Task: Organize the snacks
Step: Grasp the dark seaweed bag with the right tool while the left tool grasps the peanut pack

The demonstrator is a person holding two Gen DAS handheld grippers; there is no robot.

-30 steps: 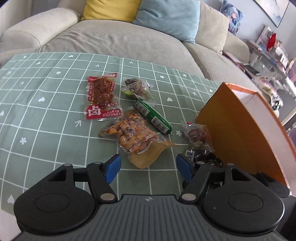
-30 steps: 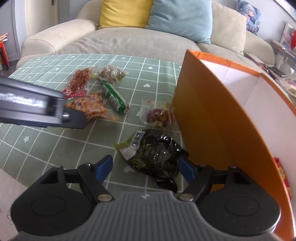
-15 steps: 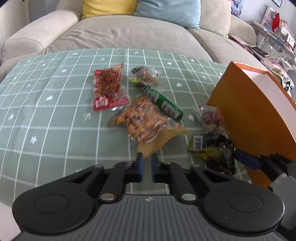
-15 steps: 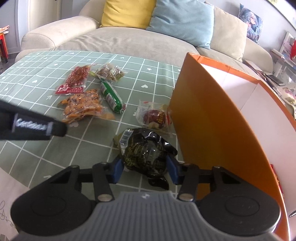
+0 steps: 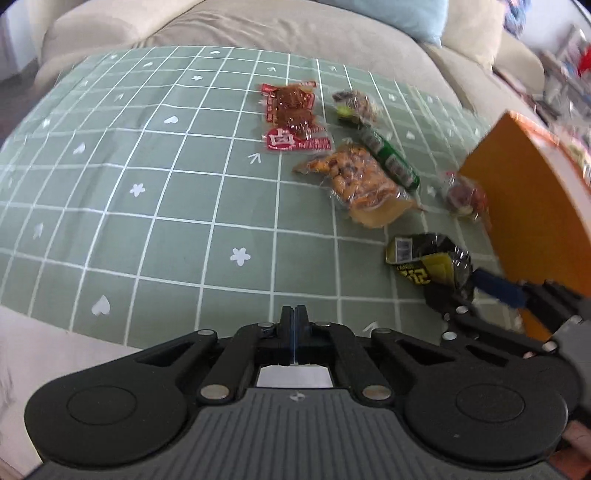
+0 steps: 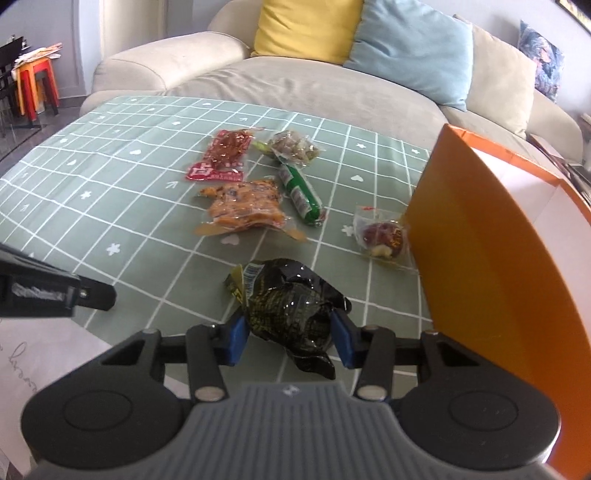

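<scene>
Right wrist view: right gripper (image 6: 290, 332) had its blue pads (image 6: 236, 334) pressed against both sides of the black-and-yellow snack packet (image 6: 291, 310), which sat at the near part of the green grid tablecloth (image 6: 110, 192), near the orange box (image 6: 491, 258). The clear packet with a dark red sweet (image 6: 382, 234) lay just beside the box wall. Farther back lay the orange nut packet (image 6: 243, 206), the green sausage stick (image 6: 301, 194), the red braised-meat packet (image 6: 225, 155) and a clear packet of mixed brown pieces (image 6: 295, 146), grouped close together.

Left wrist view: left gripper (image 5: 294, 317) was held over the near edge of the cloth, fingers pressed flat together with nothing between them, well apart from the snacks. A beige sofa (image 6: 295, 74) with a yellow cushion (image 6: 306, 26) stood behind.
</scene>
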